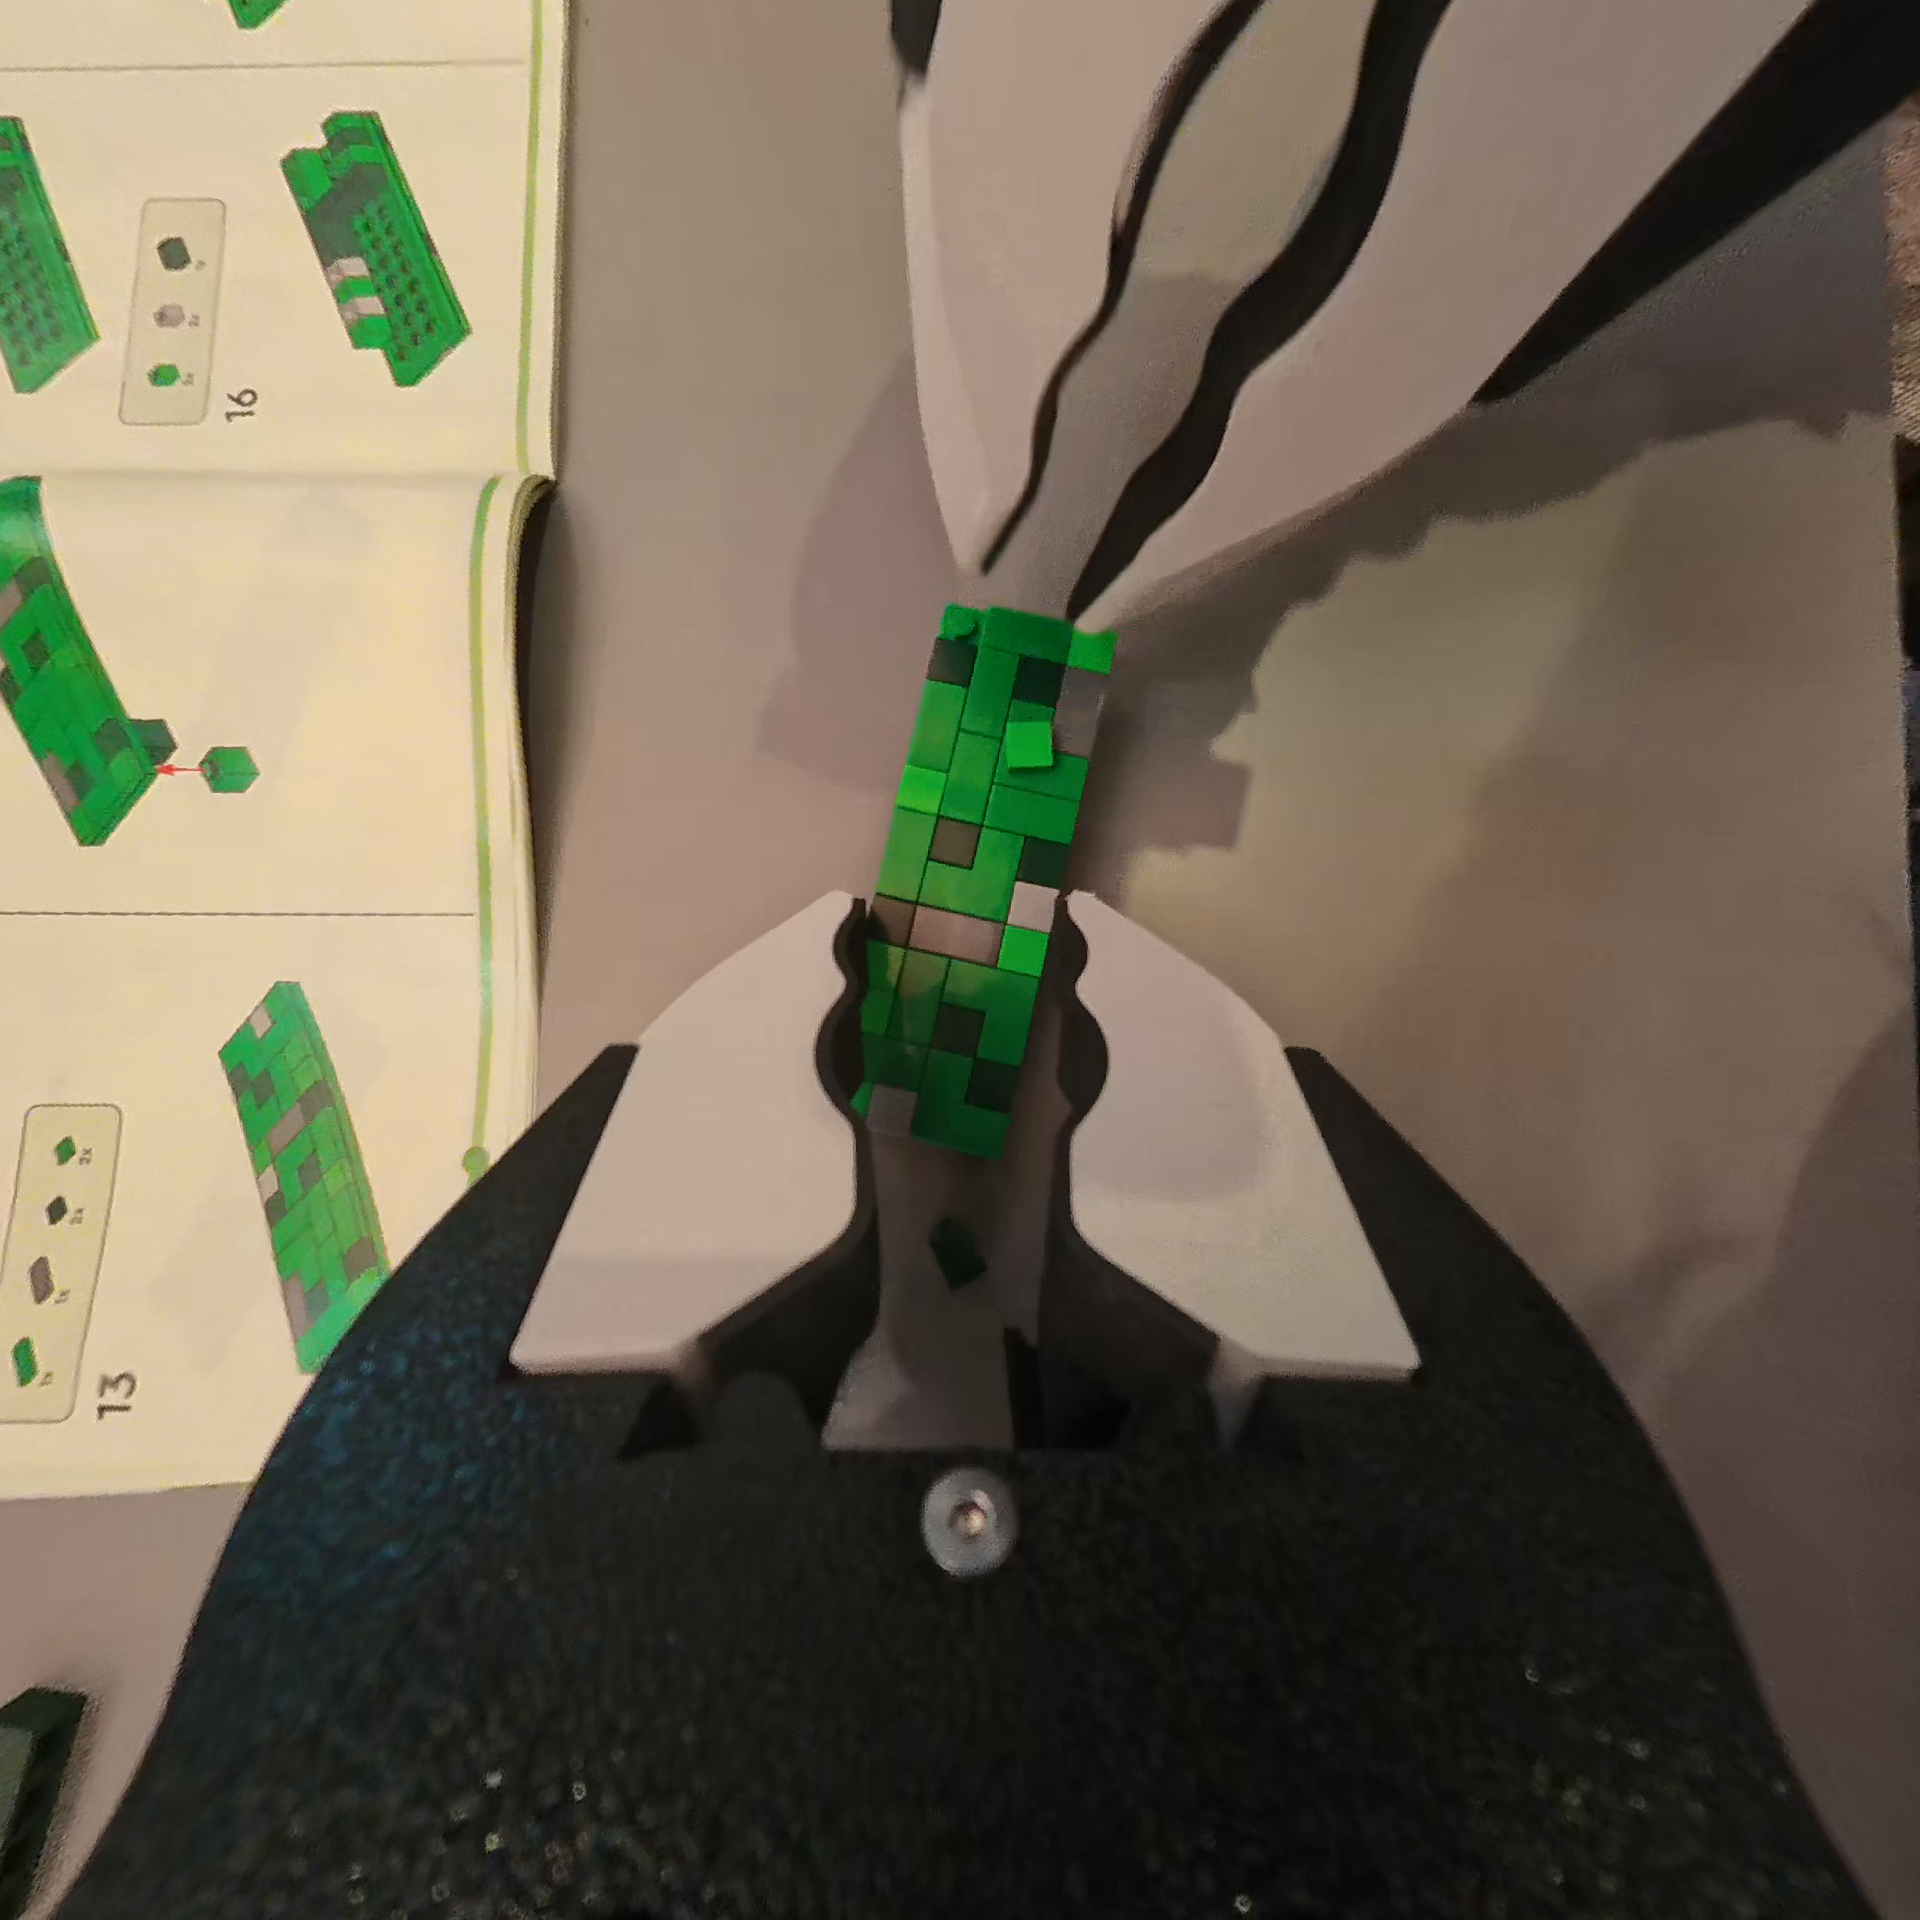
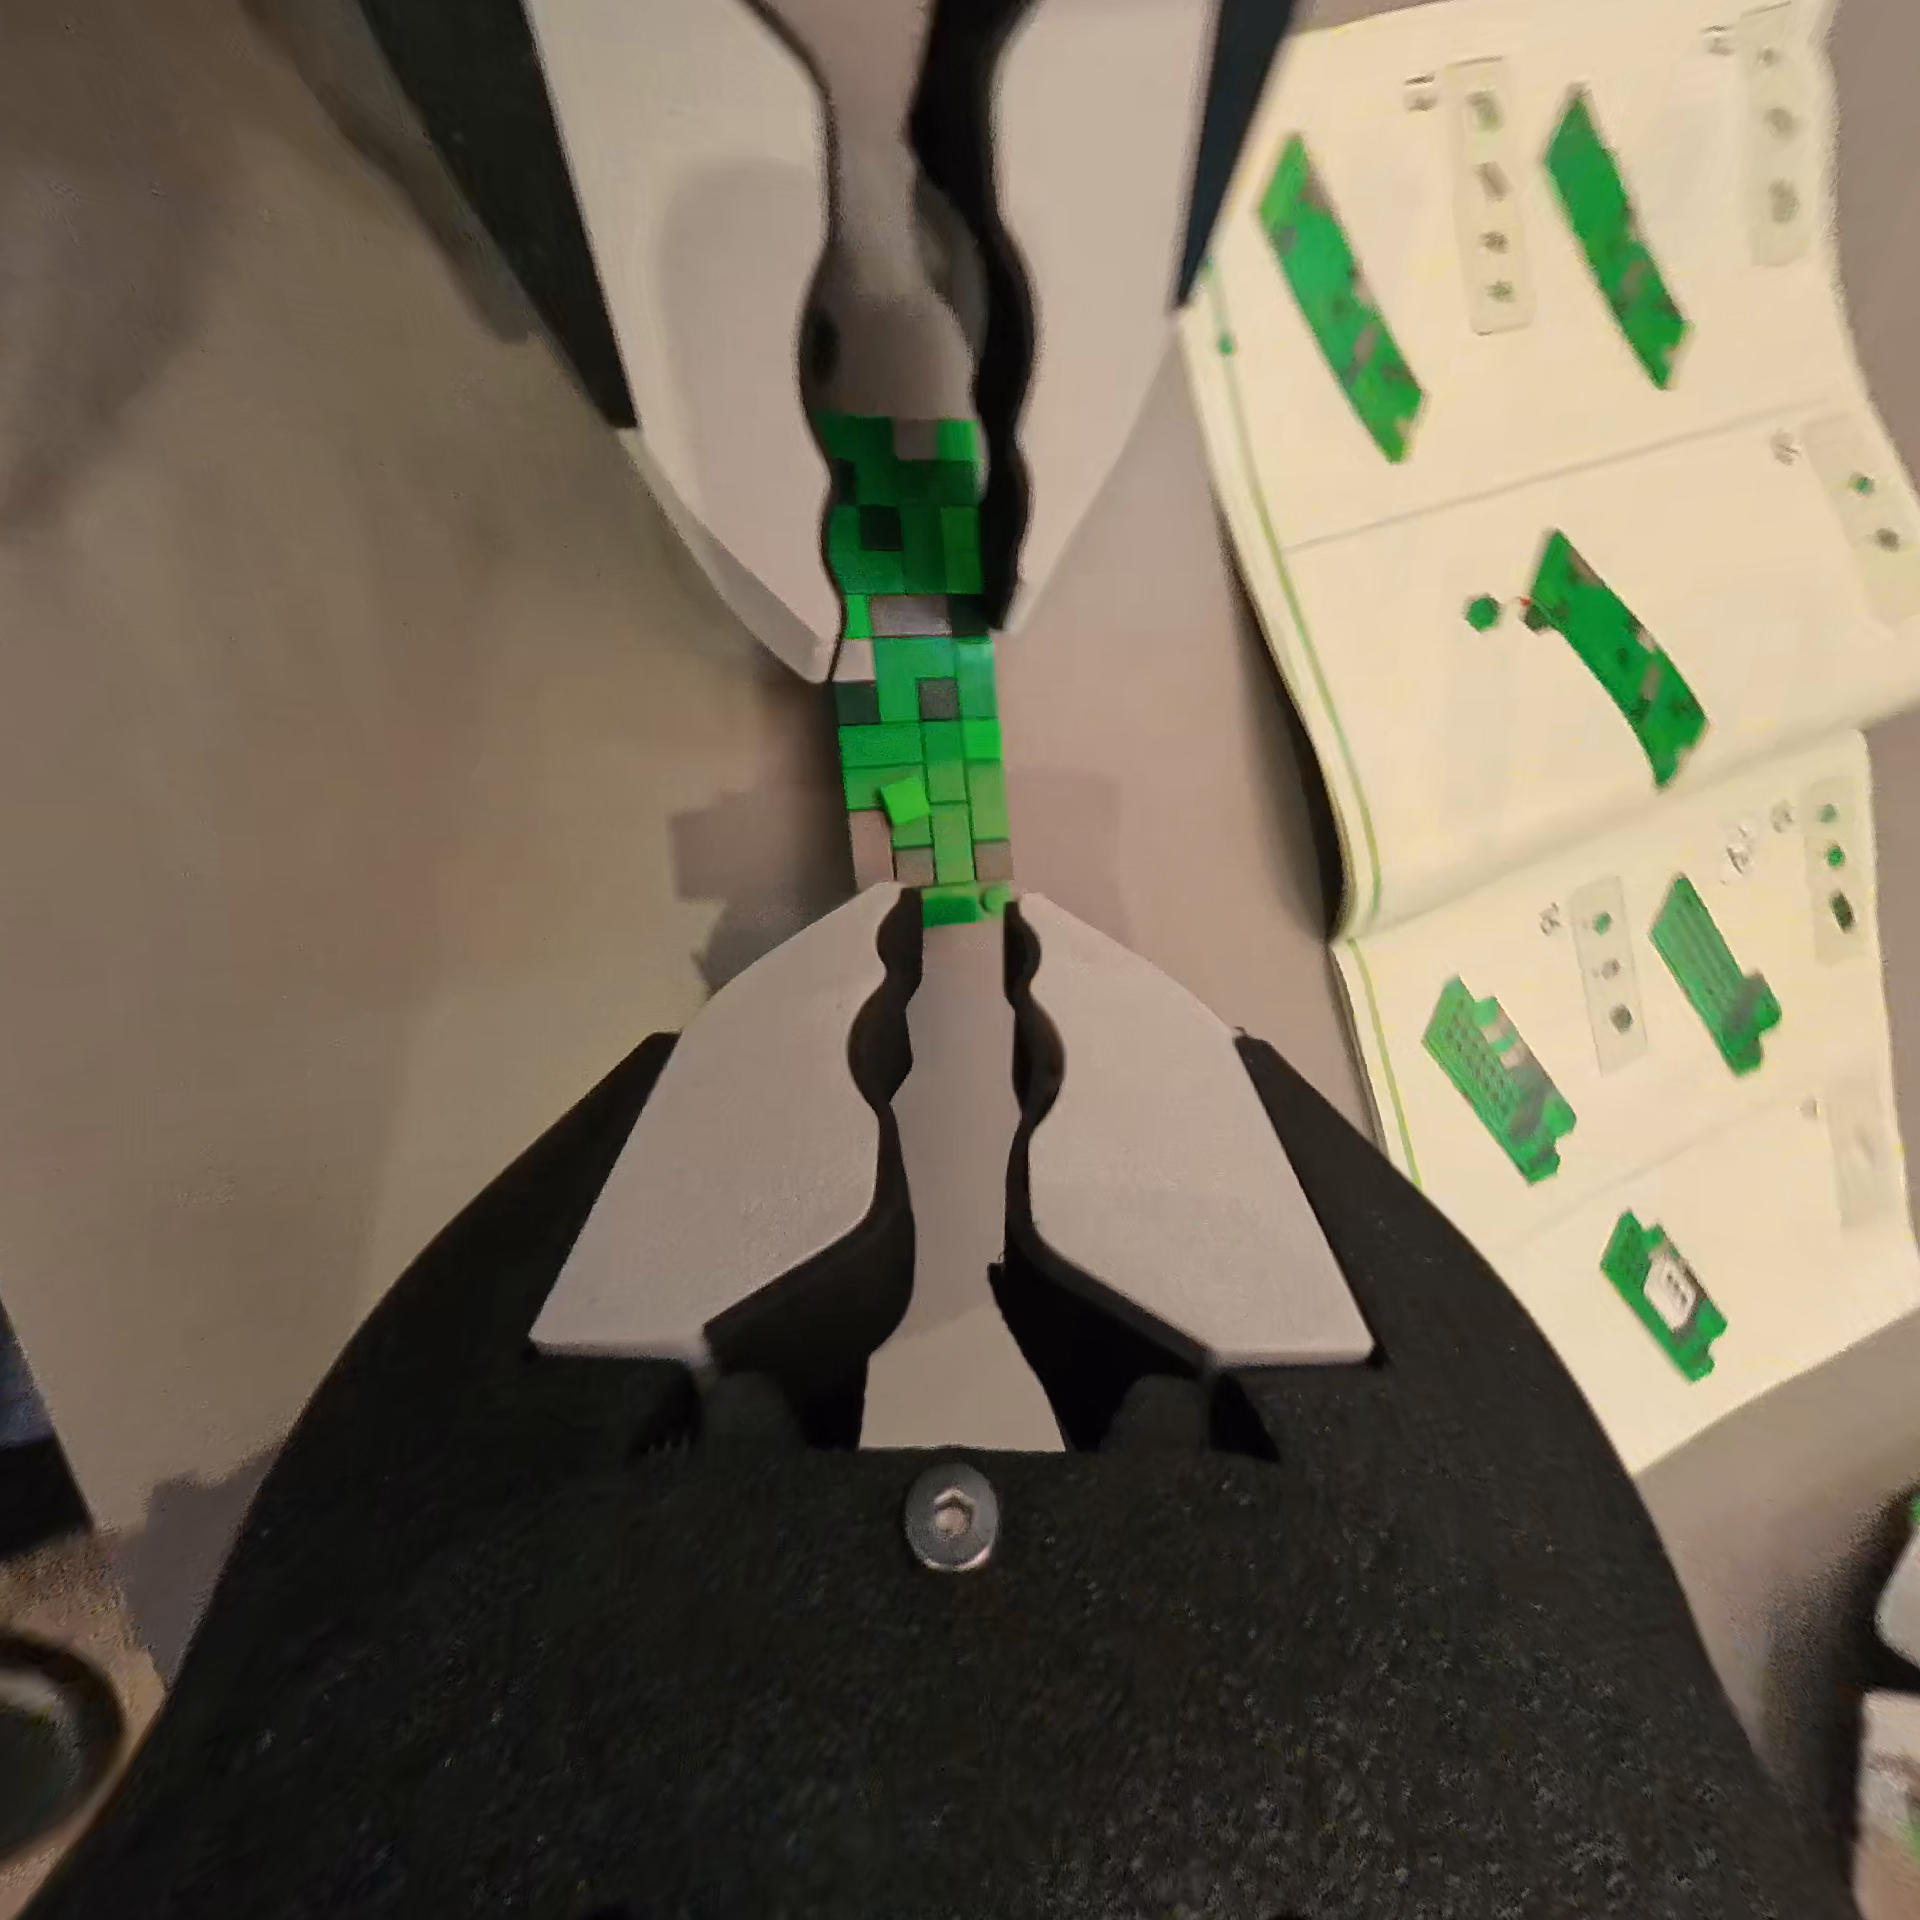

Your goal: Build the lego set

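Left gripper (image 1: 961, 914) pinched the green lego strip (image 1: 977, 883); right gripper (image 2: 961, 909), at 12 o'clock, gripped its far end; instruction booklet (image 1: 260, 623) lay at 9 o'clock.

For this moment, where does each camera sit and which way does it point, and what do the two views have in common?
Left wrist view: sits on the left gripper, looking along its fingers shut on the green panel; right gripper opposite.
Right wrist view: sits on the right gripper, facing the same panel from its other end.
Shared: panel, both grippers, booklet, loose tile.
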